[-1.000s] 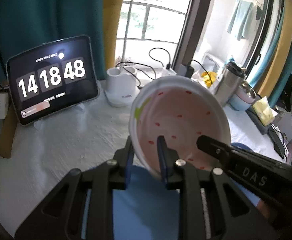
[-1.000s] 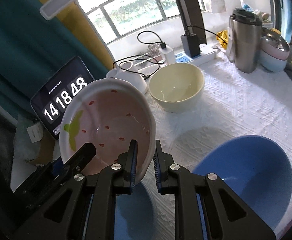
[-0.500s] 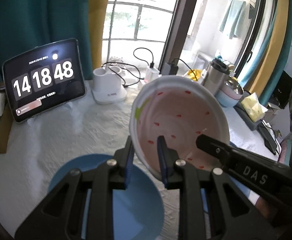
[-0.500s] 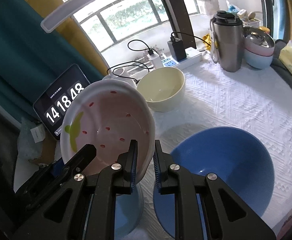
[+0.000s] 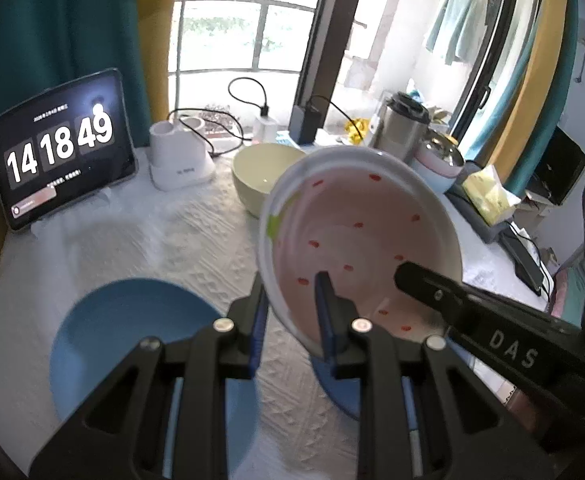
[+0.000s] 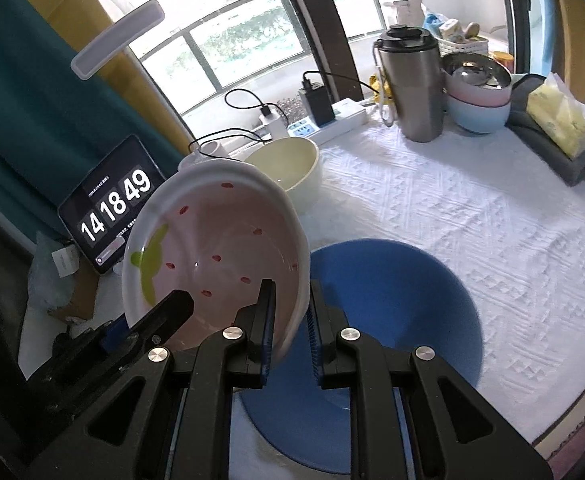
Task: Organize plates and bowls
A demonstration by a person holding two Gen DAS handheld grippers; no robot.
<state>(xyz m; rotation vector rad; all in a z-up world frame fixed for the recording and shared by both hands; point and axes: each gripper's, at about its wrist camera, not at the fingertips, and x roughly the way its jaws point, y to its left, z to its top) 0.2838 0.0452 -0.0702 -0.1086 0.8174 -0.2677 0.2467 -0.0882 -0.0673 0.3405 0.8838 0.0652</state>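
Observation:
A pink strawberry-pattern bowl (image 5: 364, 240) with a white rim is held in the air, tilted, by both grippers. My left gripper (image 5: 292, 312) is shut on its left rim. My right gripper (image 6: 290, 320) is shut on its right rim; the bowl shows in the right wrist view (image 6: 216, 256) too. Below lie a small blue plate (image 5: 132, 344) at left and a large blue plate (image 6: 396, 304) under the bowl. A cream bowl (image 6: 288, 164) stands behind on the white tablecloth.
A tablet clock (image 5: 60, 148), a white lamp base (image 5: 180, 160), a power strip (image 6: 332, 120), a steel tumbler (image 6: 412, 84), stacked pink and blue bowls (image 6: 478, 96) and a tissue pack (image 6: 560, 120) line the back and right. The table edge (image 6: 572, 420) is near.
Both grippers have lifted the strawberry bowl higher and drawn it back. More of the table, both blue plates and the cream bowl have come into view.

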